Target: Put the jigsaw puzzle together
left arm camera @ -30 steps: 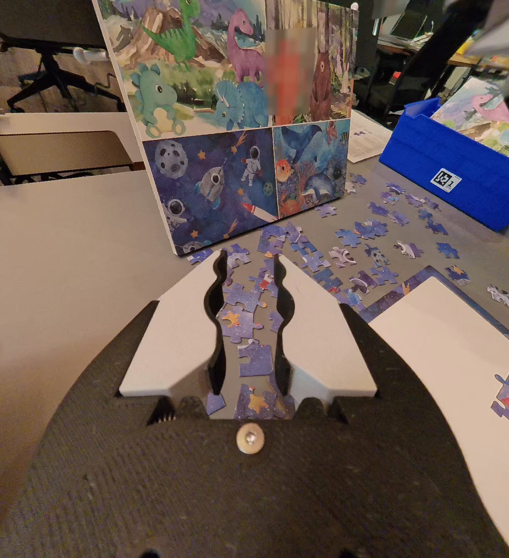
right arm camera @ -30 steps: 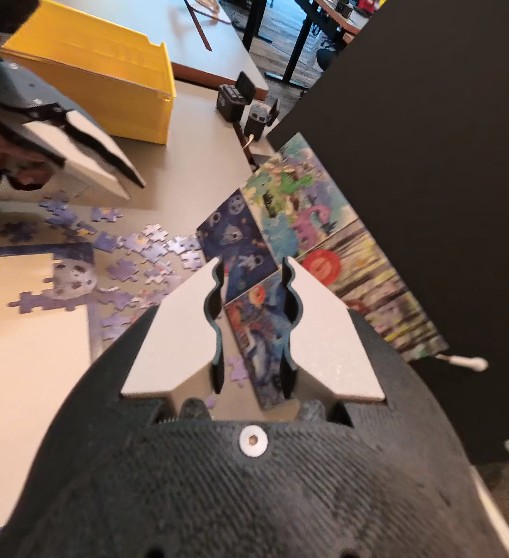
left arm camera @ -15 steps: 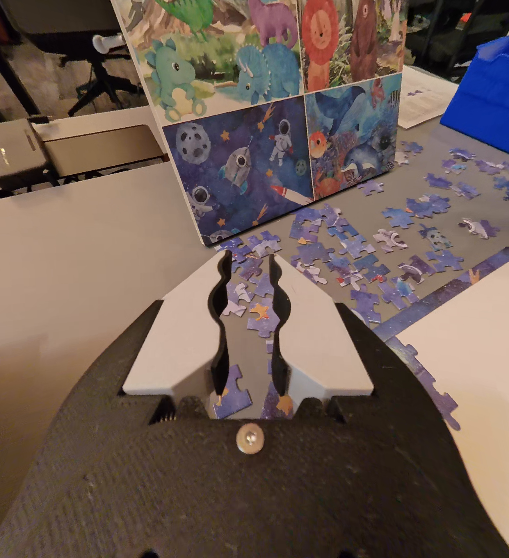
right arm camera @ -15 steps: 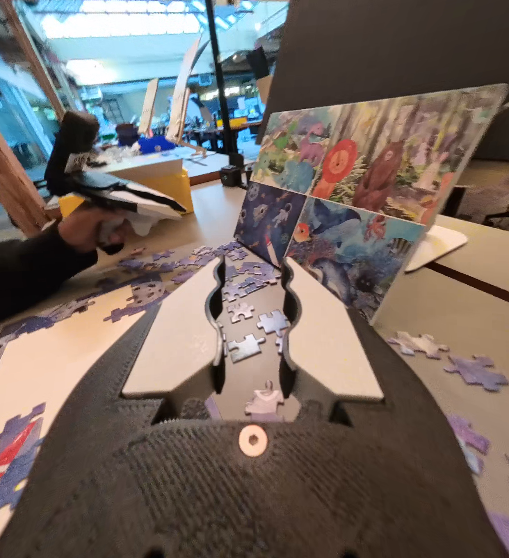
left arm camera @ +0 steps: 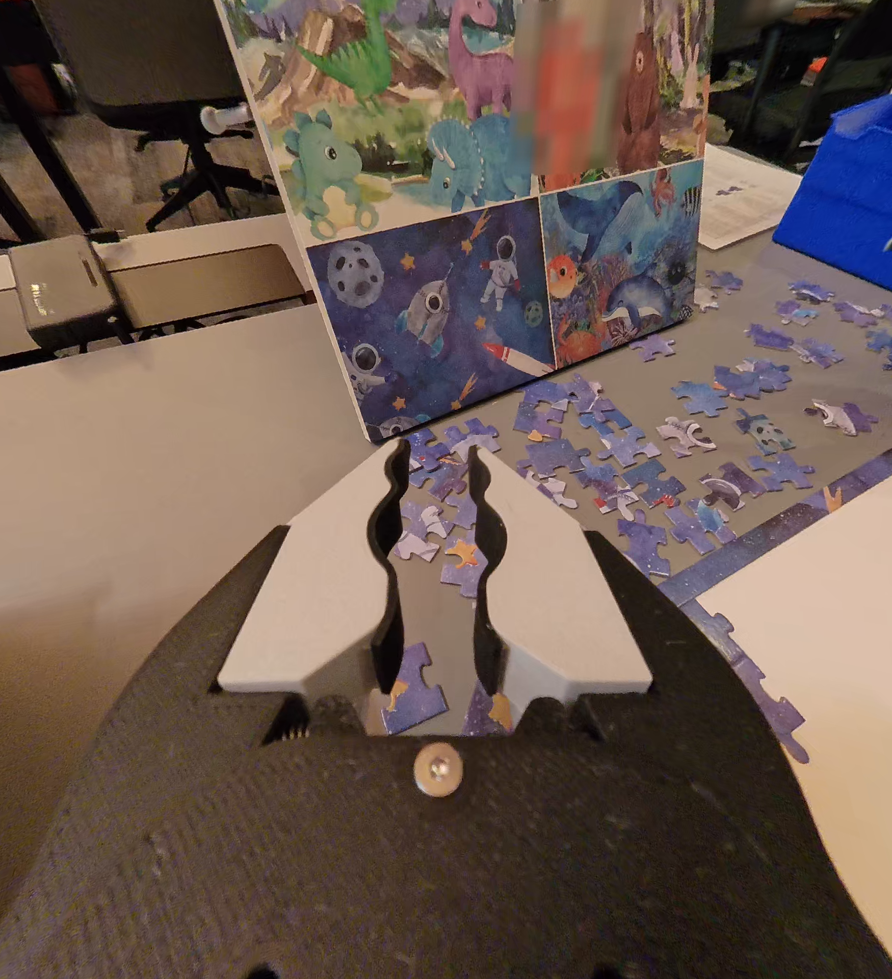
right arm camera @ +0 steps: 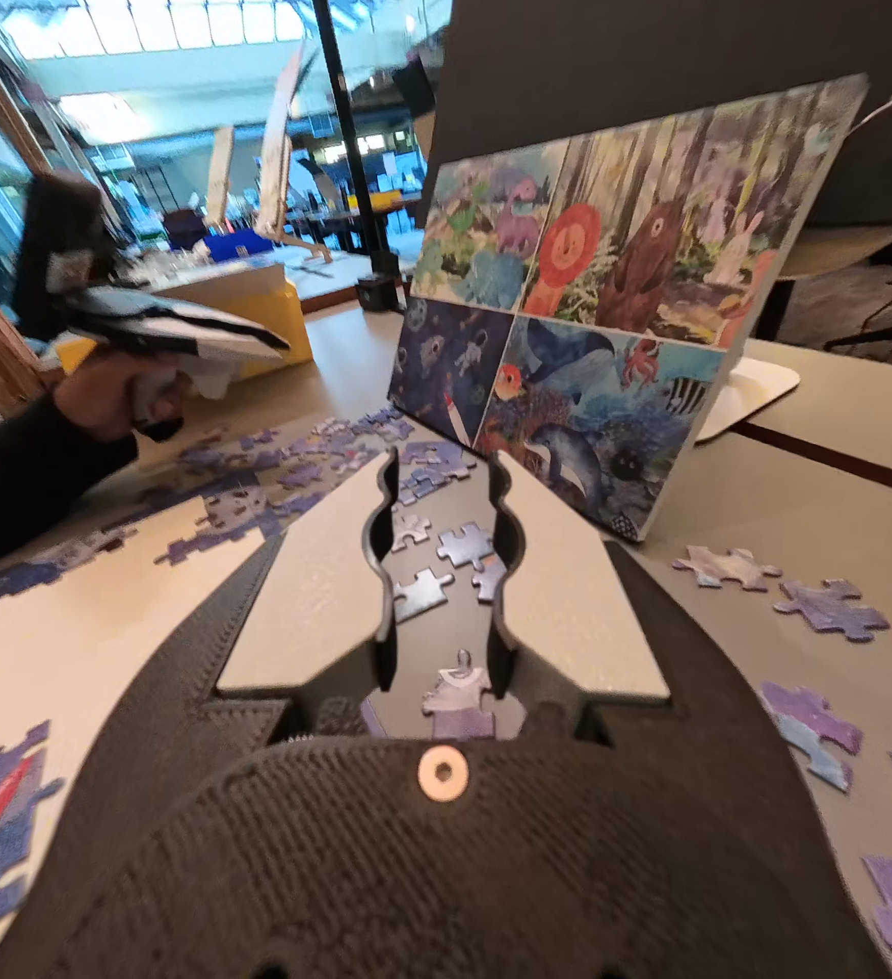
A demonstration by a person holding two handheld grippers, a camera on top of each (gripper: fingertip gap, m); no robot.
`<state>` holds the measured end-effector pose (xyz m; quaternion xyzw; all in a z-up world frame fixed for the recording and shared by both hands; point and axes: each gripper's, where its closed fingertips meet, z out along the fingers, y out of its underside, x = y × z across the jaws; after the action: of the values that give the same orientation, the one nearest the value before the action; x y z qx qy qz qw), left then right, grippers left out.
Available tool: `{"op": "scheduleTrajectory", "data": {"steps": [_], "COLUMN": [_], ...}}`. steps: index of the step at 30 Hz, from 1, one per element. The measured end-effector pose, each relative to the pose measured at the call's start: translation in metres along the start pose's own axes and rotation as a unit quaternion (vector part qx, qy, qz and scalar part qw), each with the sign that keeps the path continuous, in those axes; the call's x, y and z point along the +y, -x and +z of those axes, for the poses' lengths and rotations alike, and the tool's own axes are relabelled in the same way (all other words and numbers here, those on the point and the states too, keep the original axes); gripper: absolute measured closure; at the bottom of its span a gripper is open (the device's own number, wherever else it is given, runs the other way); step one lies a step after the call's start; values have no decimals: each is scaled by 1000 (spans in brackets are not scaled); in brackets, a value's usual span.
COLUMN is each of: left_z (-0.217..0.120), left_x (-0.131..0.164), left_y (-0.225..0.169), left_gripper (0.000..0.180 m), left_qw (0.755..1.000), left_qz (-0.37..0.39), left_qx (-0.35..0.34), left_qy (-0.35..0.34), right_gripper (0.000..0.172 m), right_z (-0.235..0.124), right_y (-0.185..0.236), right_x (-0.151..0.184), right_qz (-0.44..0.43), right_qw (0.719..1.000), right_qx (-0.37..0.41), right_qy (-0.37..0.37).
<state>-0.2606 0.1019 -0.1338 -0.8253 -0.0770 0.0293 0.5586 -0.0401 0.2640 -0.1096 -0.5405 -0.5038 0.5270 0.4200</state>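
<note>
We take this for a big open-plan office or workshop hall: long tables run back under a bright glazed roof, a wheeled office chair stands behind, and blue and yellow storage bins sit about.

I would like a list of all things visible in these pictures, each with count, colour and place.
Picture board: one, four coloured panels, upright at the table's back.
Loose puzzle pieces: many, blue-purple, scattered before the board.
Puzzle tray: one, cream with blue border pieces, right of the left gripper.
Blue bin: one, far right.
Yellow bin: one, behind the left gripper.
Table: grey.
Left gripper: jaws apart, empty, above pieces.
Right gripper: jaws apart, empty, above pieces.
Hand: one, dark sleeve, holding the left gripper.
</note>
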Motion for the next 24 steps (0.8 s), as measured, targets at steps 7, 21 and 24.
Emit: {"op": "scheduleTrajectory", "data": {"steps": [7,21,24], "left_z": [1,0,1], "left_x": [-1,-2,-2], "left_y": [-3,-5,-5], "left_gripper": [160,161,160], "left_qw": [1000,1000,1000], "left_qz": [2,4,5], "left_qx": [4,7,8], "left_qy": [-2,-6,-3], "right_gripper": [143,145,147], "right_z": [19,90,78], "right_y": [-20,-51,-37], "right_x": [35,82,86], "right_qz": [-73,35,81], "right_qw": [984,938,932], "right_qx": [91,77,47], "right_qy": [134,337,350]}}
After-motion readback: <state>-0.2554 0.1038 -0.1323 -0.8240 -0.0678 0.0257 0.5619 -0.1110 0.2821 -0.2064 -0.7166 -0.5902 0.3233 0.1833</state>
